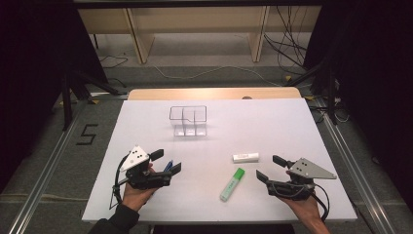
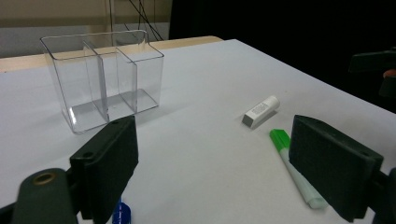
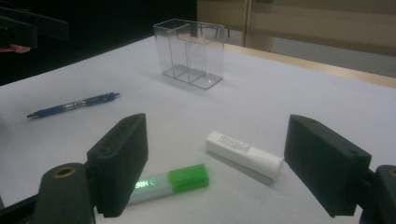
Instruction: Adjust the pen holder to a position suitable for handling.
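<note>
The highlighter (image 1: 232, 184) is seen lying flat on the table (image 1: 292, 126), between the two grippers and nearer the right one. Its long axis runs slantwise: the green cap points away from the person toward the eraser (image 1: 245, 157), the pale barrel end toward the table's near edge. In the right gripper view the highlighter (image 3: 168, 183) lies just ahead of the open jaws, crosswise to them, so that a short forward reach would probably bring it between them. The right gripper (image 1: 269, 168) is held spread wide, gripping nothing, and is aimed leftward at the highlighter. The white eraser rests just beyond the cap, apart from it. The left gripper (image 1: 166, 161) is likewise spread and empty; a blue pen (image 1: 168, 165) lies directly beneath its jaws, with only its end visible in the left gripper view (image 2: 121, 213). The clear organizer (image 1: 188, 121) stands upright well beyond the highlighter, toward the far side of the table, its compartments empty. The right hand is judged the better placed for the highlighter, the left for the pen.
</note>
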Available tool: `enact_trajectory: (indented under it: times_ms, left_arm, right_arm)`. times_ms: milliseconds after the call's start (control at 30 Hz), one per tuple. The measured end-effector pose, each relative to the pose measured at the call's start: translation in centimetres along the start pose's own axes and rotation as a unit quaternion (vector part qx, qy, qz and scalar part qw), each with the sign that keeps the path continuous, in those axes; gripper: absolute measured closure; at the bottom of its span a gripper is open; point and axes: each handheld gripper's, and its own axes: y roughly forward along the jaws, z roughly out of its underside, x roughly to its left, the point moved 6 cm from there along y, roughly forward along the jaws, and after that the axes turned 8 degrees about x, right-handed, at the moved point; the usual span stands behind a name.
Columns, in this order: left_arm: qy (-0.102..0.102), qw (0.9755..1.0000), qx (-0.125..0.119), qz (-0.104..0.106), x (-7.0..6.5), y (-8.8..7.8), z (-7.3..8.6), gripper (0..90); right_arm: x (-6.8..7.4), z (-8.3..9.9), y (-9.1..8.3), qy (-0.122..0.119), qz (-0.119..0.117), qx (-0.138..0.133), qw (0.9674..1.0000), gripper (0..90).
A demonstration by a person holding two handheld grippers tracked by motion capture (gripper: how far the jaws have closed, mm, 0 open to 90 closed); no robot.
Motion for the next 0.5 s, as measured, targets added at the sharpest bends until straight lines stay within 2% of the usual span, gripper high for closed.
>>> enact_trajectory:
  times_ms: [233, 500]
  left_arm:
    - [0.003, 1.0000, 0.002, -0.004, 0.09, 0.02, -0.07, 15.5]
    - [-0.005, 0.9999, -0.005, -0.014, 0.59, -0.01, -0.54, 15.5]
  right_arm:
    - [-0.02, 0.02, 0.02, 0.000, 0.002, 0.000, 1.0000, 22.7]
    - [-0.05, -0.07, -0.10, 0.001, 0.006, -0.003, 1.0000, 22.8]
